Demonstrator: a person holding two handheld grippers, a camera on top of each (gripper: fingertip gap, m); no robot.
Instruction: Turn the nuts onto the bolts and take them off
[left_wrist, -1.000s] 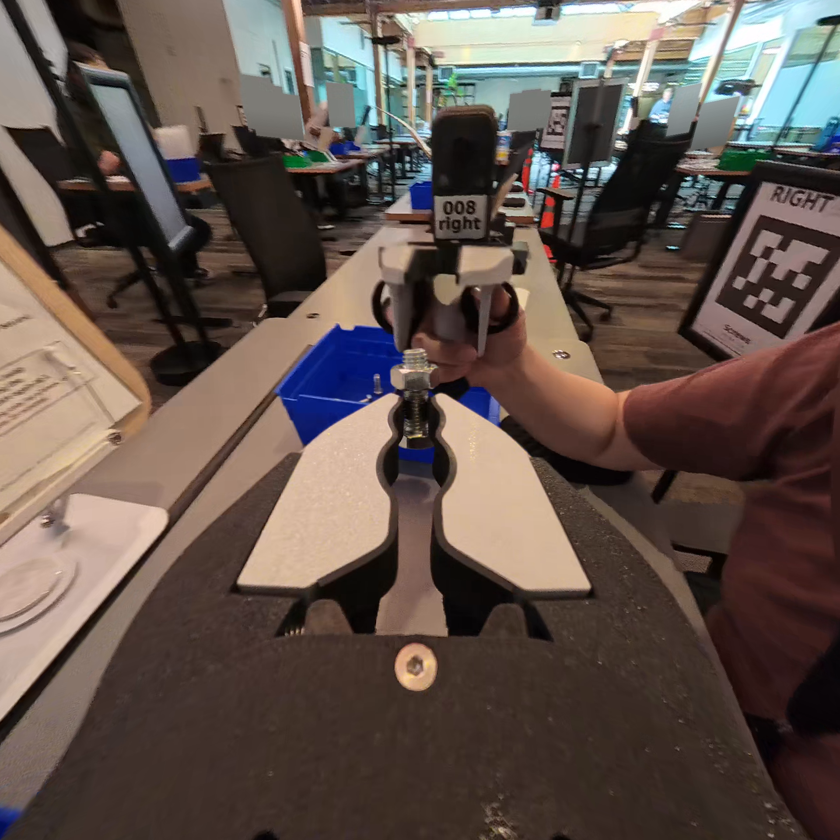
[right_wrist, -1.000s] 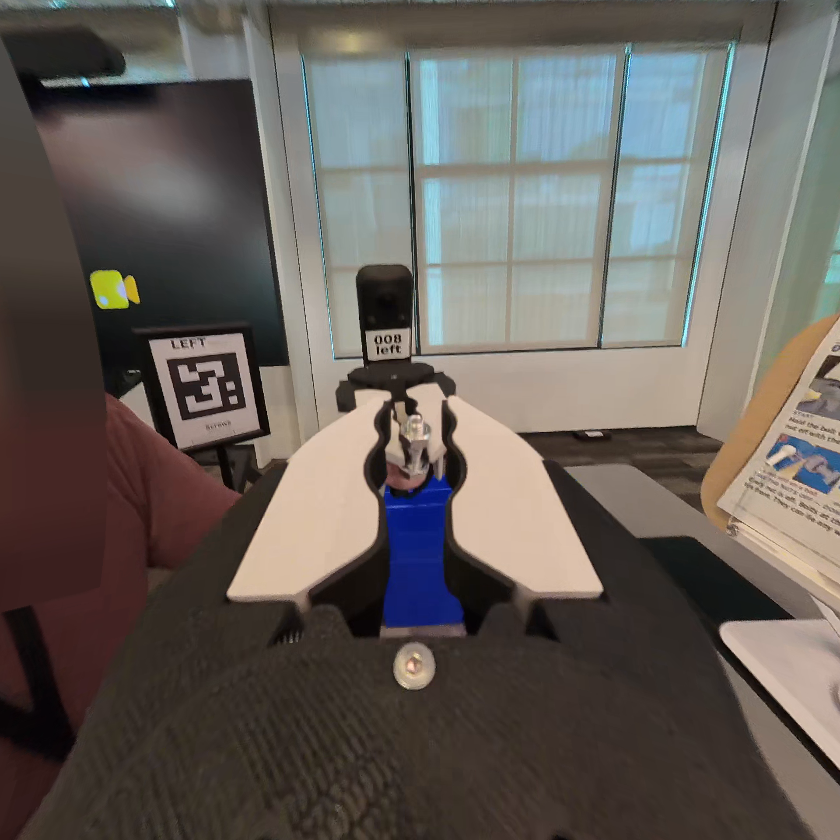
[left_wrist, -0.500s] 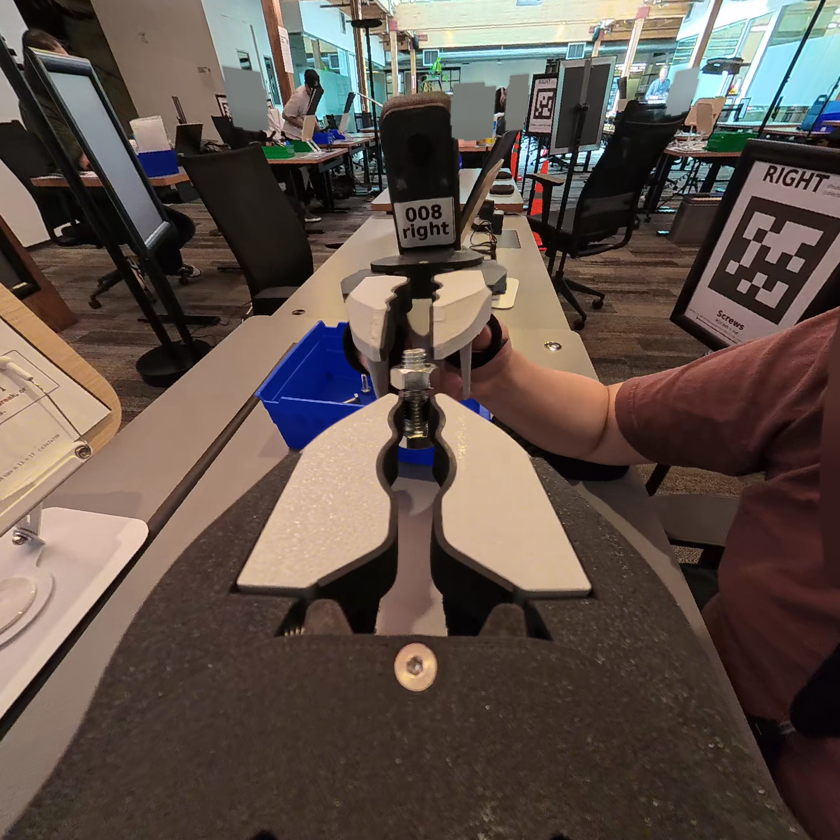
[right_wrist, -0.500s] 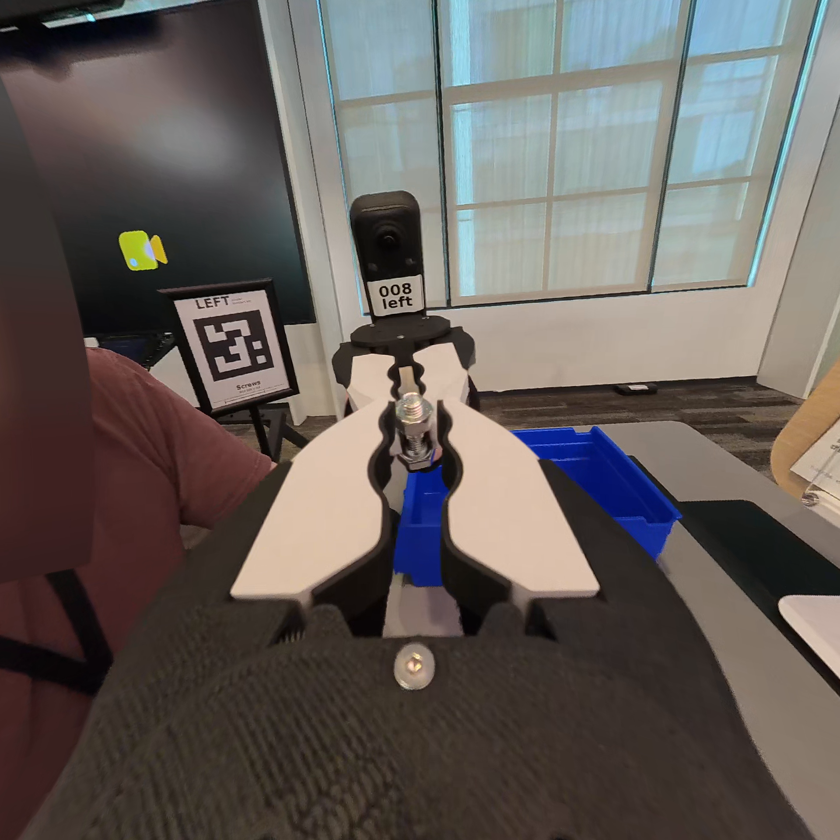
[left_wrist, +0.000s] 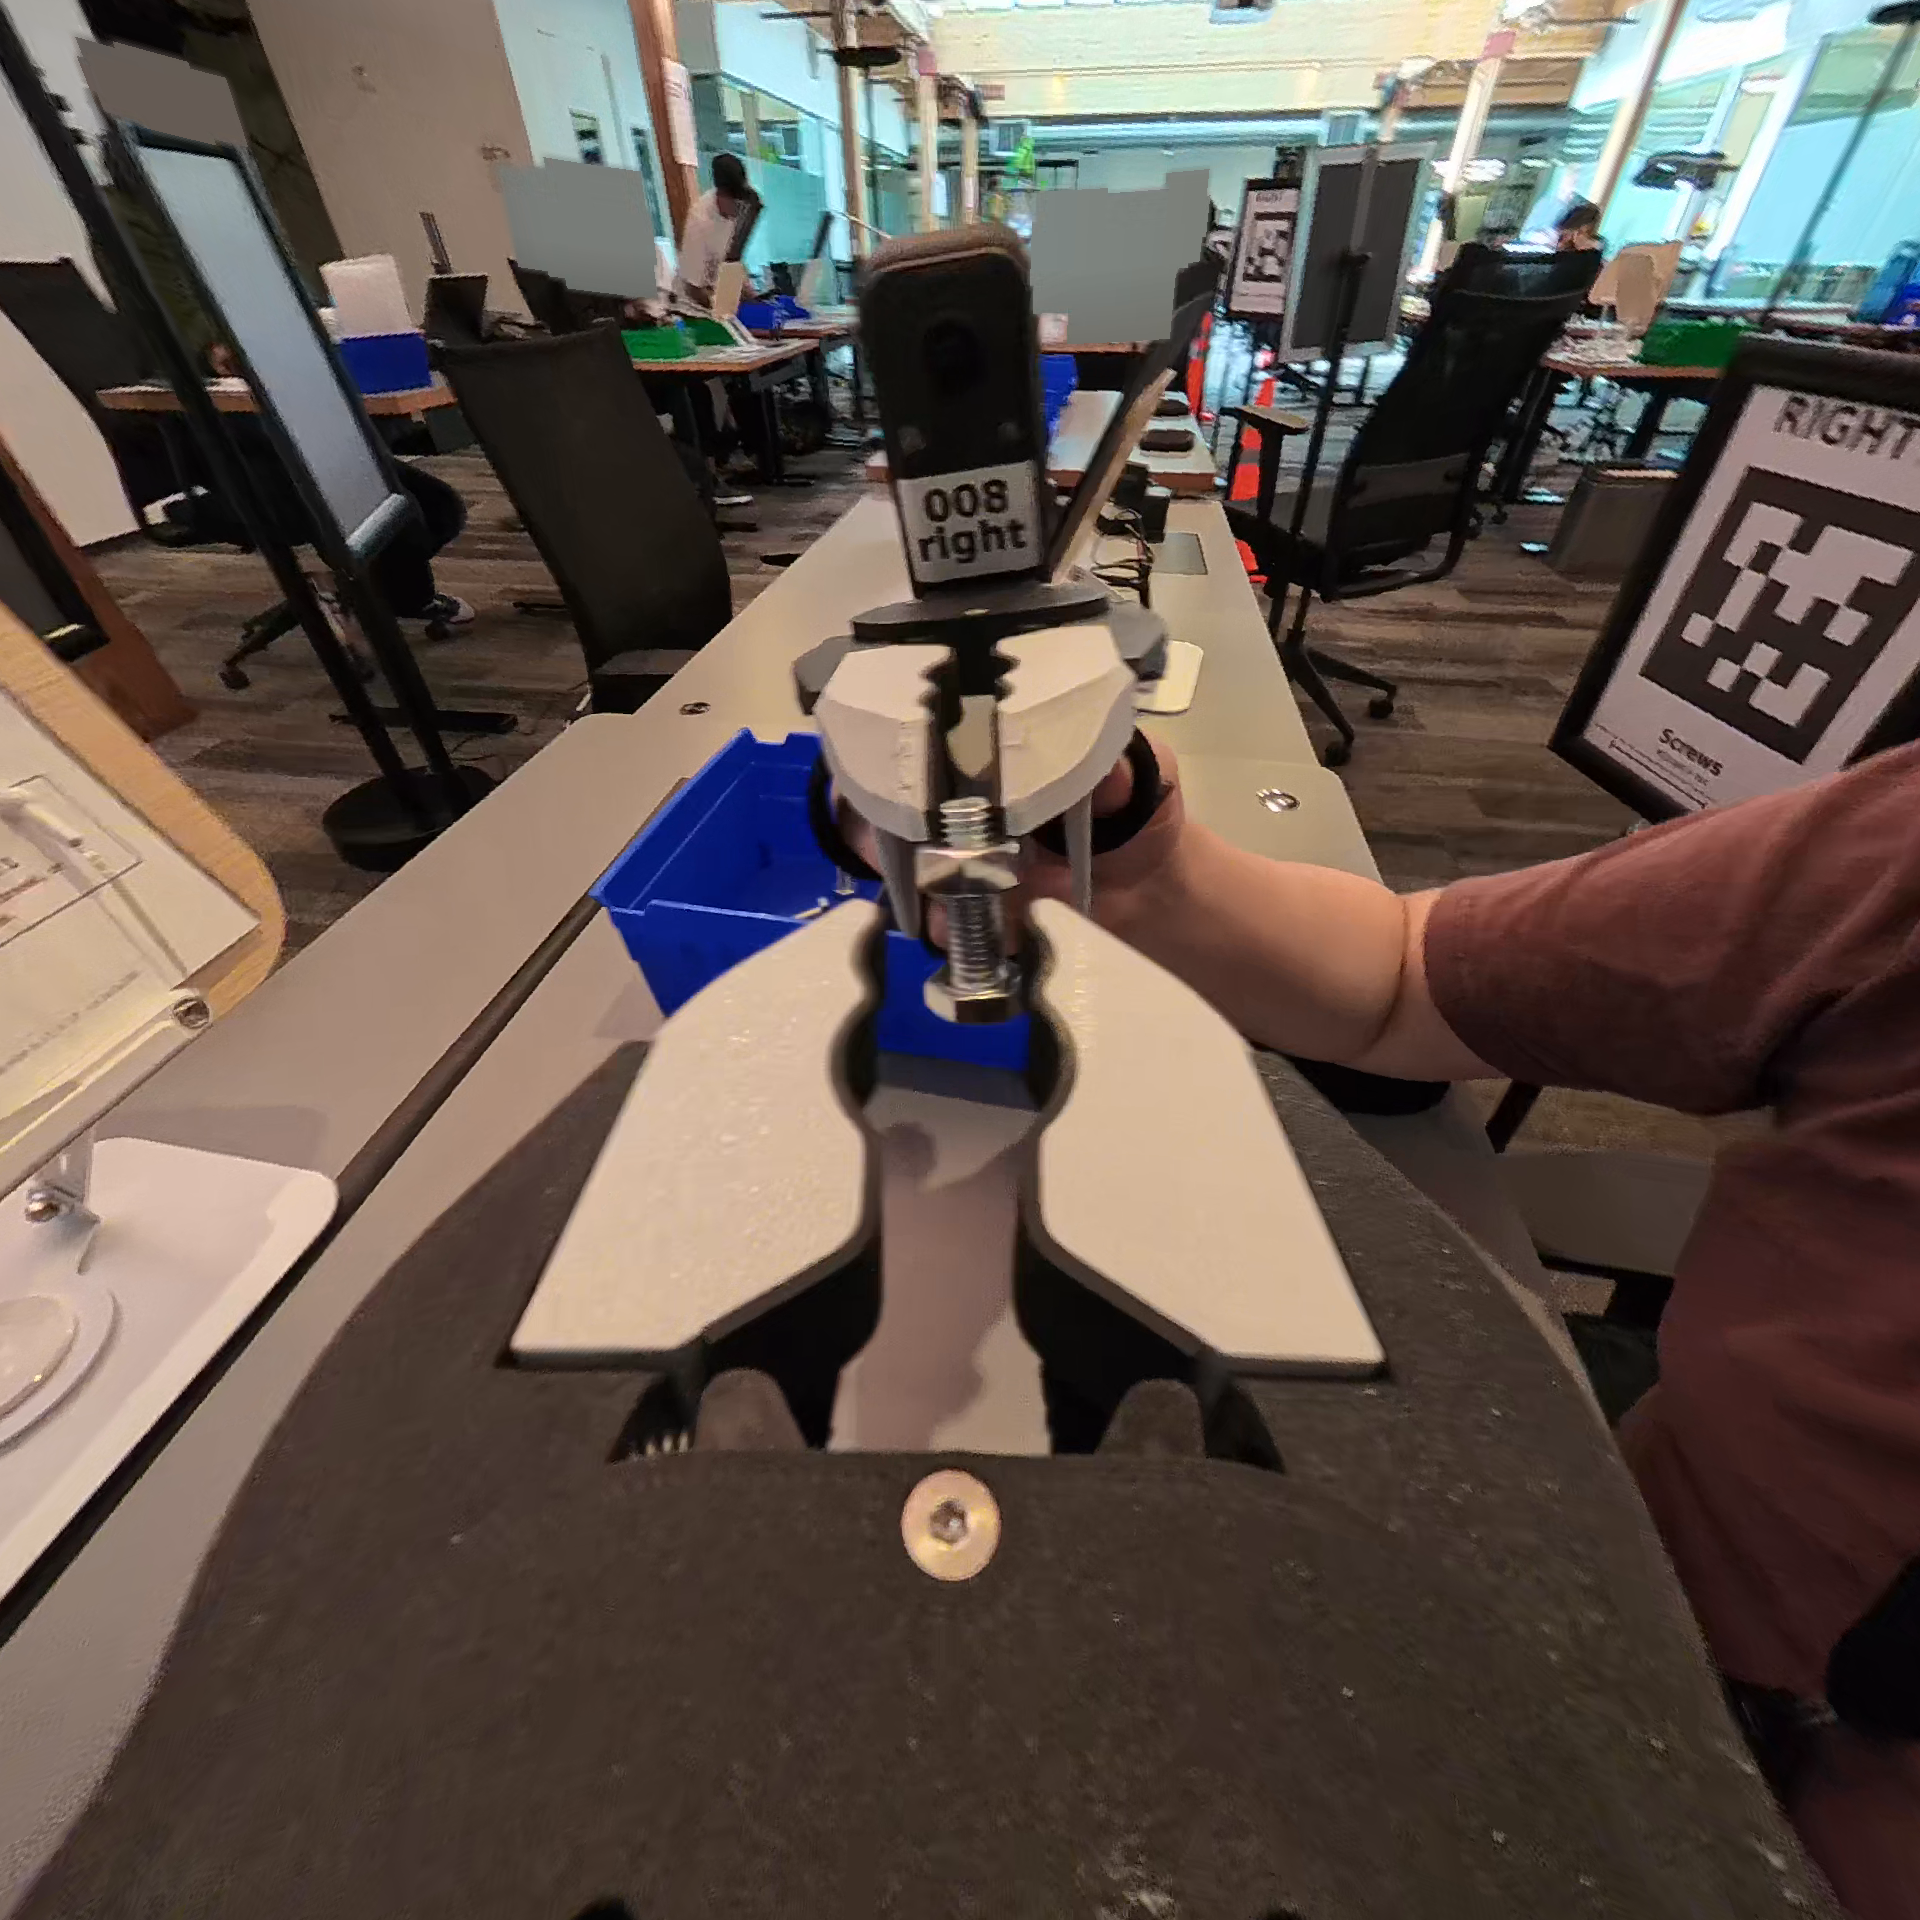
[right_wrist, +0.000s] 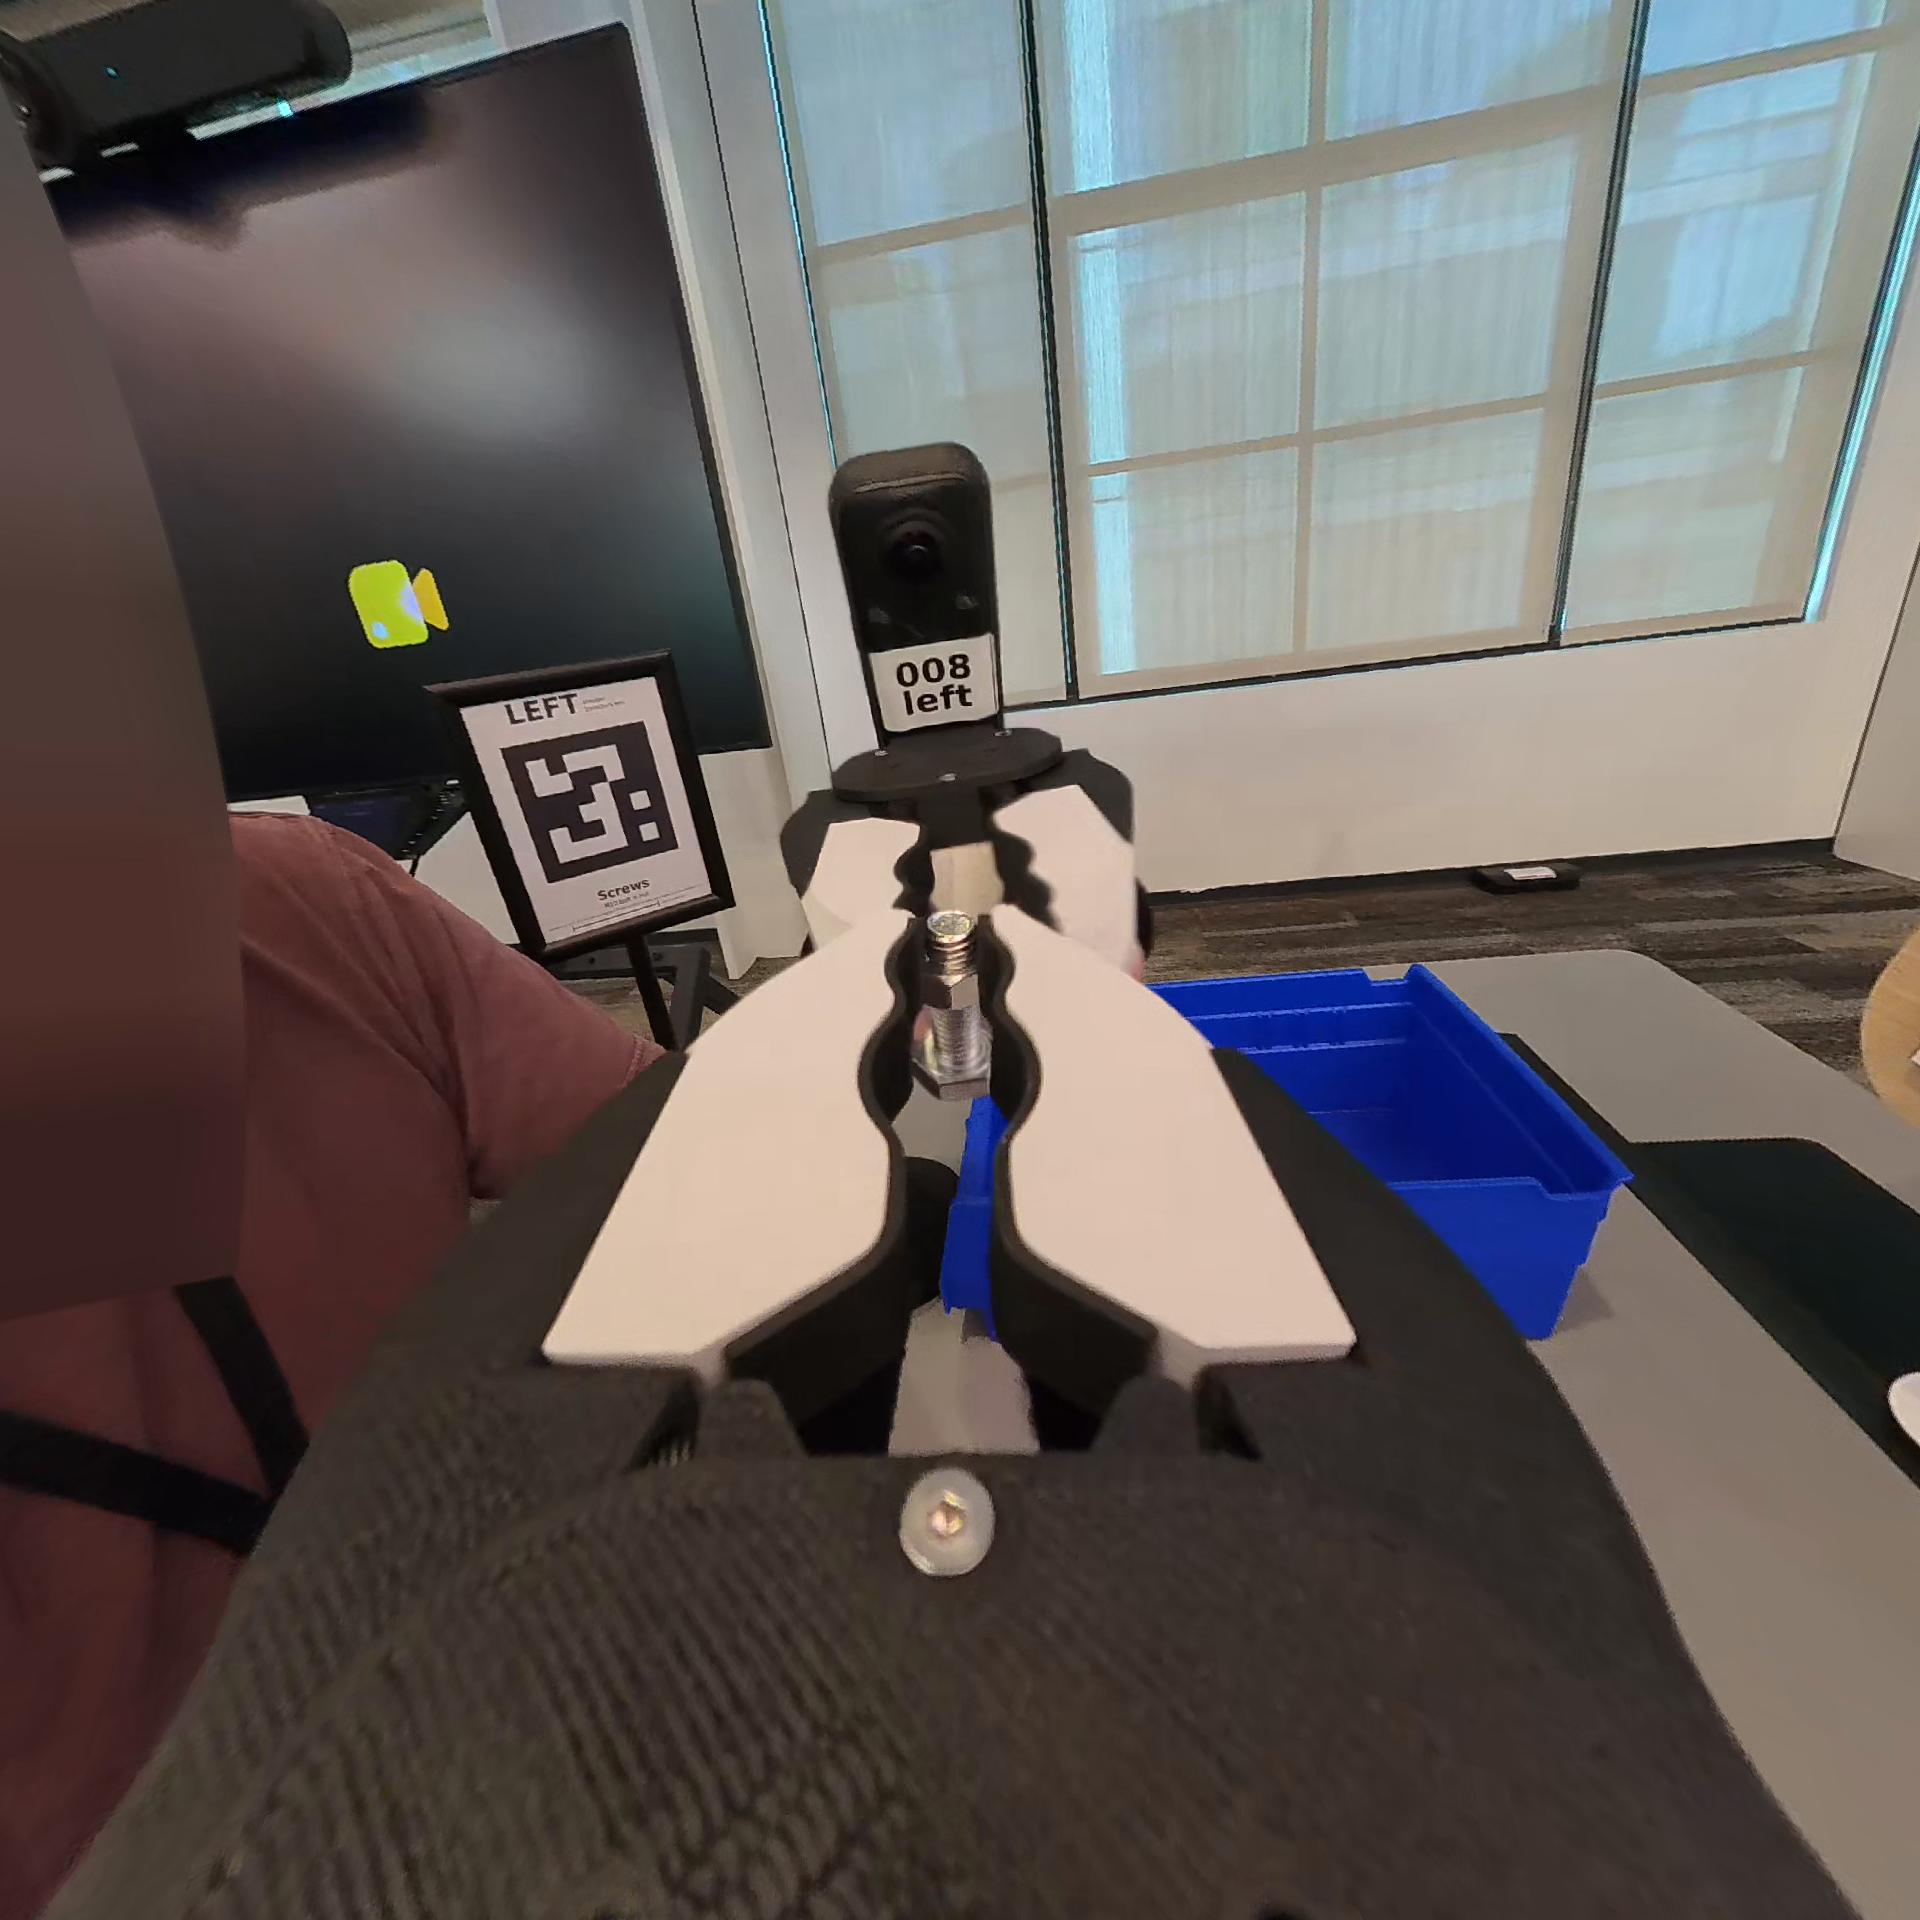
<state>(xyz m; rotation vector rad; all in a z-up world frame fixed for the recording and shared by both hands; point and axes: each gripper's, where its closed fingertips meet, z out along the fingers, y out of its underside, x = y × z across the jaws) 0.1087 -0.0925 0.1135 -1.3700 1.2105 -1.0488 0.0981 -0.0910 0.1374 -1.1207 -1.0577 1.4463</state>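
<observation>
A steel bolt (left_wrist: 968, 940) stands upright, head down, with a hex nut (left_wrist: 966, 862) threaded near its top. My left gripper (left_wrist: 951, 914) is slightly open around the bolt's head (left_wrist: 974, 1000), with a gap on the head's left side. My right gripper (right_wrist: 953, 925) faces it and is shut on the nut (right_wrist: 951, 982). The bolt hangs below the nut (right_wrist: 948, 1039). The right gripper also shows in the left wrist view (left_wrist: 971, 831), with a hand behind it. The left gripper shows in the right wrist view (right_wrist: 956, 883) just behind the bolt.
A blue bin (left_wrist: 727, 862) sits on the grey table (left_wrist: 468, 935) right below the bolt; it also shows in the right wrist view (right_wrist: 1403, 1070). A wooden document stand (left_wrist: 104, 935) on a white base is at the left. Framed marker signs (left_wrist: 1766, 592) (right_wrist: 592, 800) stand beyond the table. My two grippers' fingertips are within a few centimetres of each other.
My right gripper's jaws have closed onto the nut. My left gripper's jaws have opened a little around the bolt head. Both grippers tilted down, so more of the blue bin shows.
</observation>
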